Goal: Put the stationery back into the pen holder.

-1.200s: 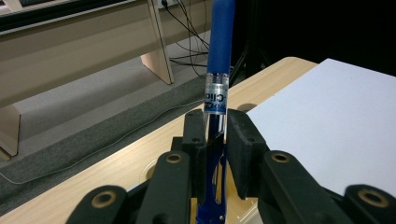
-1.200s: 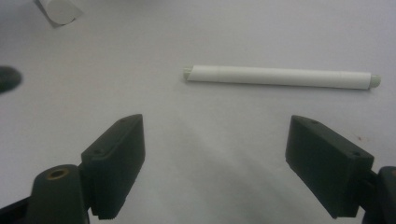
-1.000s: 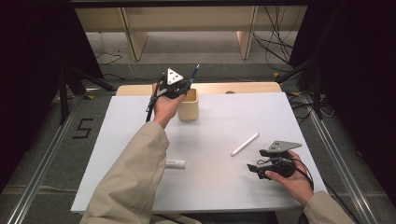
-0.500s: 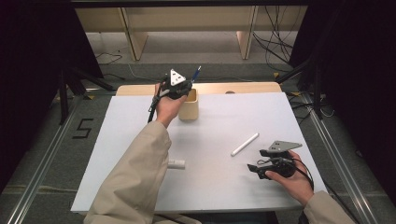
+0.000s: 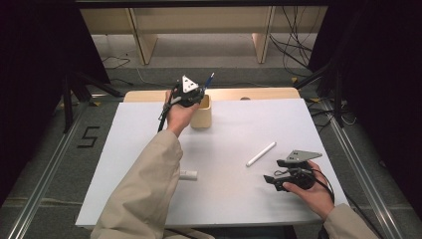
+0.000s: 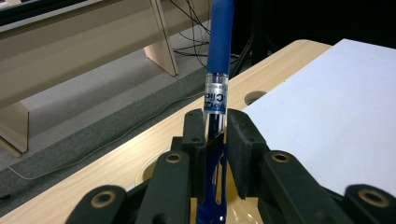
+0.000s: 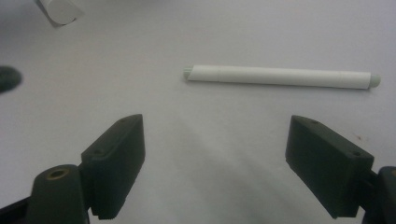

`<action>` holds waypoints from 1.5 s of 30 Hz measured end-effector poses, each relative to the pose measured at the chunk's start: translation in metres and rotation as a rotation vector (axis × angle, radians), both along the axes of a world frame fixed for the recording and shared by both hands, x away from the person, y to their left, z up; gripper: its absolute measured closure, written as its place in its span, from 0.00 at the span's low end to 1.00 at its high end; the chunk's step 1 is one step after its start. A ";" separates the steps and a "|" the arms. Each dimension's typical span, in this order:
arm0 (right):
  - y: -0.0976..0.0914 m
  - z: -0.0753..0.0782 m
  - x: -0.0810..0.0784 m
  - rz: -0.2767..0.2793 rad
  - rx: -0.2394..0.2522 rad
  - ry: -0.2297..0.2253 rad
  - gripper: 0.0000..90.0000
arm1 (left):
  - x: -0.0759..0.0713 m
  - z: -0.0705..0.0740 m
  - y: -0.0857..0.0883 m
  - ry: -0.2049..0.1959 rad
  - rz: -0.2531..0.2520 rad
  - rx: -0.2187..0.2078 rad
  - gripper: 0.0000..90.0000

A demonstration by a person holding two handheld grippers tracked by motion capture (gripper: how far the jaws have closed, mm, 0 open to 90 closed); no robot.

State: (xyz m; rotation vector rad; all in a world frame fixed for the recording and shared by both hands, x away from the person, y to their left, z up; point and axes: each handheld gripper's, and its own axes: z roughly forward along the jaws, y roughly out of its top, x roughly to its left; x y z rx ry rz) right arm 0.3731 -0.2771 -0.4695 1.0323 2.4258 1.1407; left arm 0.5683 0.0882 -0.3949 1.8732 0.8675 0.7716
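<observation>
Blue pen (image 6: 219,51) clamped mid-barrel in left gripper (image 5: 191,93) above the cup (image 5: 202,115); light, stiff, probably slick plastic. Right gripper (image 7: 212,158) gapes wide near white marker (image 7: 280,77).

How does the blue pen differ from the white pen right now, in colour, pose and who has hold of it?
The blue pen has a blue grip and a clear printed barrel; the white pen is plain white. The blue pen stands nearly upright over the wooden holder; the white pen lies flat on the white sheet. The left tongs are shut on the blue pen; the white pen lies free before the open right tongs. Both are slim sticks.
</observation>
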 end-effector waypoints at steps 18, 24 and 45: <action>0.000 0.000 0.000 0.001 -0.001 0.001 0.23 | 0.002 -0.011 0.003 0.032 0.014 0.018 0.86; 0.000 0.000 0.000 0.001 0.000 0.000 0.23 | 0.002 -0.015 0.004 0.045 0.018 0.022 0.86; 0.000 0.000 0.000 0.002 -0.002 0.001 0.23 | -0.021 0.004 0.015 0.018 0.009 0.056 0.58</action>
